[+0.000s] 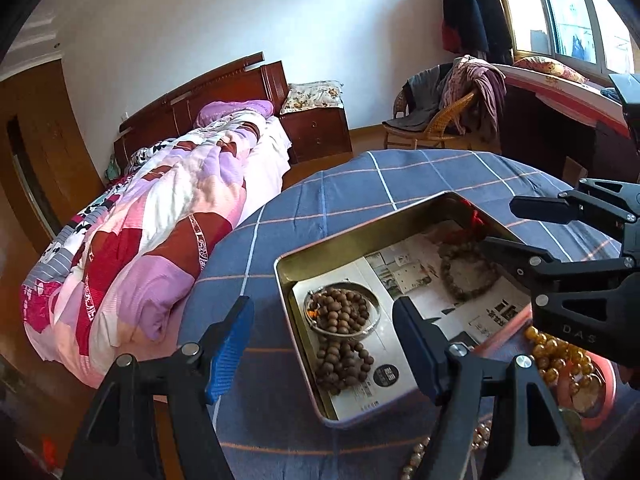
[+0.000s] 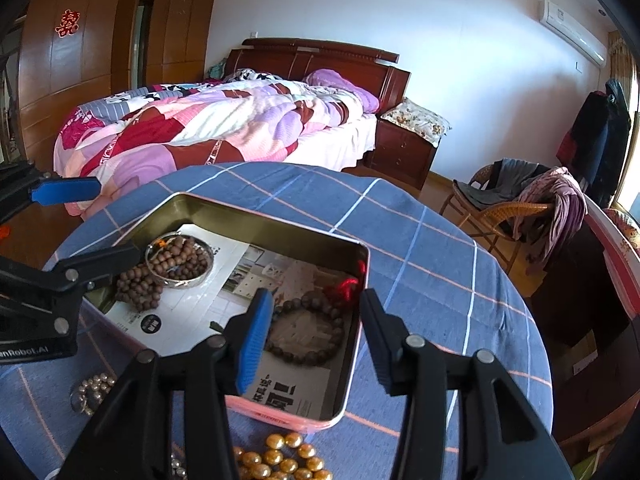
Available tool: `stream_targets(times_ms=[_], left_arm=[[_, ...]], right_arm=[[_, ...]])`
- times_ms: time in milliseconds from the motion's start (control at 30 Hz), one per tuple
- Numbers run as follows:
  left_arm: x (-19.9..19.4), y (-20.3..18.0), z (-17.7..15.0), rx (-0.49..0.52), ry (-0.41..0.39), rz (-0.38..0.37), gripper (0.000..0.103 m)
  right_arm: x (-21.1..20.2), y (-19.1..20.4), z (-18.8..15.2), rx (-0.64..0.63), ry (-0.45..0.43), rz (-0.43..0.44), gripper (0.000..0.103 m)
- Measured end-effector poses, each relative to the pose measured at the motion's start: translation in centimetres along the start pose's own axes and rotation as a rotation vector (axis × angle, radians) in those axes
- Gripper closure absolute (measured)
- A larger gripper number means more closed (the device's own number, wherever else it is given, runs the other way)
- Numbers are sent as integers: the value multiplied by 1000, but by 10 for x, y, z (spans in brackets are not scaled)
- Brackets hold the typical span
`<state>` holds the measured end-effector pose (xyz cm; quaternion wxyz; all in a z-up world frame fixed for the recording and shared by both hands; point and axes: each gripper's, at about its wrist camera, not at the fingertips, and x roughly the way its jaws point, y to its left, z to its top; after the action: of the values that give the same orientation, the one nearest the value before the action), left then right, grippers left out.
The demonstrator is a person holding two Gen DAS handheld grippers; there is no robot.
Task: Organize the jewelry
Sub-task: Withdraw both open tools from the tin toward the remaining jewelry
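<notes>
A: Left wrist view first. A bedroom: a bed at centre left, a window at upper right, and a round table under a blue checked cloth filling the lower right.

B: Where is the jewelry?

A: An open tin lined with printed paper sits at lower centre. In it I count one metal bangle ringed round a heap of brown beads at the tin's left end, and one dark bead bracelet toward the right end. Outside it, amber beads lie at lower right and pearly beads at the bottom edge.

B: And the tongs?

A: The left gripper is spread wide and empty, one finger left of the tin, the other over its floor; the brown beads lie between them, straight ahead. The right gripper reaches in from the right edge, also apart and holding nothing.

B: Now the right wrist view.

A: Same room, wardrobe at upper left, chair at right. The tin sits at centre, its long axis running from upper left to lower right. The right gripper is wide open and empty; the dark bracelet lies just ahead between its fingers, beside a red cord. The left gripper comes in at the left edge, open, by the bangle.

B: What is still loose?

A: Gold-coloured beads at bottom centre, just behind the right fingers, and pearly beads at lower left. I judge the right hand nearer the gold ones; it would have to draw back toward the frame's bottom.
</notes>
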<state>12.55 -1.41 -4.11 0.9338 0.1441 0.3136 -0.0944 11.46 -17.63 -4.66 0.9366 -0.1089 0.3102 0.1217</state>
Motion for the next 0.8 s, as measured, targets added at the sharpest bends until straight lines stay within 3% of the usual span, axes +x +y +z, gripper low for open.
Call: stream_targets(times_ms=[800], left_arm=[[-44, -19, -43, -20, 11, -36, 32]], right_arm=[[-36, 9, -27, 10, -1, 8, 46]])
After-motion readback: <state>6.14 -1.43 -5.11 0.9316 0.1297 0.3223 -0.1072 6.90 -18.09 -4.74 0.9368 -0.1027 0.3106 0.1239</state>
